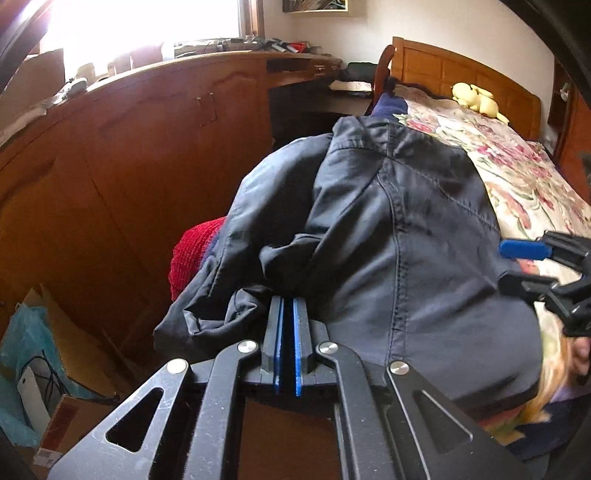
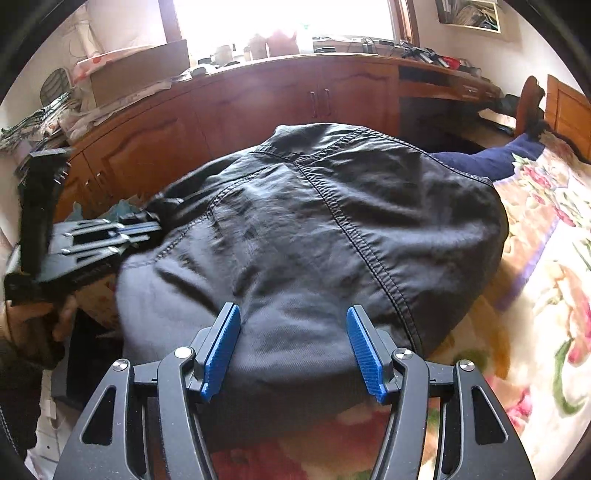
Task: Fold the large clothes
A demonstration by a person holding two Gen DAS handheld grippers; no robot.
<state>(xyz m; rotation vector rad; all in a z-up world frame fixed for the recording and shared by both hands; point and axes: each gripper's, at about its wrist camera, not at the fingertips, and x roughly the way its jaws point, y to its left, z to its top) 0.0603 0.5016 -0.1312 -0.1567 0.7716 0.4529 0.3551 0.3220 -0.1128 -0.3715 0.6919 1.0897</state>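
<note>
The left gripper (image 1: 288,306) is clenched, its two blue pads nearly pressed together with only a thin dark slit between them, and its tips sit against a bunched fold of the dark jacket (image 1: 369,229); whether any cloth is actually pinched in that slit I cannot tell from here. From the other side, the same tool shows at the jacket's left edge, with a person's hand (image 2: 40,317) wrapped round its black handle. The right gripper (image 2: 293,332) is released, its blue fingers (image 2: 221,347) standing well apart over the near hem of the jacket, the cloth lying below and between them without either pad pressing on it. The jacket itself is a big navy-grey garment with stitched seams, spread over the near part of the bed, its left side crumpled and hanging off the bed edge. Under it lies a floral bedspread (image 2: 546,258) in cream, pink and green. A red knitted cloth (image 1: 192,251) peeks out beside the jacket's hanging side, and a darker blue piece of fabric (image 2: 487,160) lies just beyond its far edge. Further up the bed a yellow soft toy (image 1: 474,98) rests near the wooden headboard (image 1: 454,70). Along the wall runs a long wooden cabinet (image 2: 258,107) with a cluttered top under a bright window (image 2: 280,18).
</note>
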